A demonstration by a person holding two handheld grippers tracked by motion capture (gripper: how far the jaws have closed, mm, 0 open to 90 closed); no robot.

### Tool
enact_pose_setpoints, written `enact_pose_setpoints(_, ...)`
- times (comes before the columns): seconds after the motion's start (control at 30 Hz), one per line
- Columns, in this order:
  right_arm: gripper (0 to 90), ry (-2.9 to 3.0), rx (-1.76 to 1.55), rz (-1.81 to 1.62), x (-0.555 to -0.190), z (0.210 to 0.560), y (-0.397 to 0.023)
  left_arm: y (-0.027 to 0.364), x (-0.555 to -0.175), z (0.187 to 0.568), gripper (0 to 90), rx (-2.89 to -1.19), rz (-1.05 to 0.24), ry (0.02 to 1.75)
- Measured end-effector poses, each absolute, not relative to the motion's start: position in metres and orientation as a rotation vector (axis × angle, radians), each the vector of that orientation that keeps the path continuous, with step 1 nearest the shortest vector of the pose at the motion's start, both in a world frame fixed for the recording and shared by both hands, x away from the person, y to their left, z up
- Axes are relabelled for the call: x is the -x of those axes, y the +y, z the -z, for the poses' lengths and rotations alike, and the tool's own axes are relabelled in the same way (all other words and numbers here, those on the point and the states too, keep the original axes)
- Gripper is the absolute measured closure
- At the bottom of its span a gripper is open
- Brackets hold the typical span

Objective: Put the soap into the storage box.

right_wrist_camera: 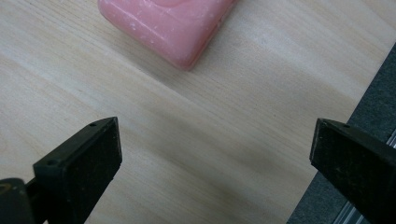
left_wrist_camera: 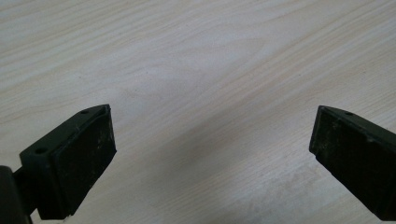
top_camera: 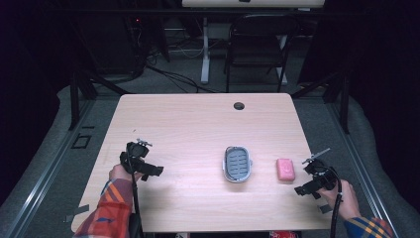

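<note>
We see the pink soap bar (top_camera: 285,169) lying flat on the wooden surface (top_camera: 198,124), near its right edge and just in front of the right claw (top_camera: 311,168). In the right gripper view the soap bar (right_wrist_camera: 168,23) sits beyond the claw's two black jaws, which stand wide apart with only bare wood between them; they touch nothing, and the surface's edge runs past the right jaw. To the left of the soap, near the middle of the surface, rests a grey soap dish (top_camera: 237,163) with a slotted floor, apart from the bar. The left claw (top_camera: 141,148) hangs over the left part of the surface, well apart from both things. In the left gripper view its jaws are spread wide too, with nothing but pale wood grain between them.
</note>
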State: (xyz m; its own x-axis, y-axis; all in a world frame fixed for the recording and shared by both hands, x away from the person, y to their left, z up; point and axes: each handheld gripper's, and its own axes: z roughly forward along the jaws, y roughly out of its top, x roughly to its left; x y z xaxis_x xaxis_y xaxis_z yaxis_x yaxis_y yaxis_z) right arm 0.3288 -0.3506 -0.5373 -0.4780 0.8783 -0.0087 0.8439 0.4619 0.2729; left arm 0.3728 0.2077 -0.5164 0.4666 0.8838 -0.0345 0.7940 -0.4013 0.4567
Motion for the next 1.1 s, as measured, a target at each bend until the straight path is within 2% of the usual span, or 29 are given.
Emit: enact_pose_setpoints(1.1, 0.0, 2.521, -1.61, -0.406, -0.333, 0.519, -0.338, 0.206, -0.373, 0.516, 0.1, -2.308, -0.28, 1.403)
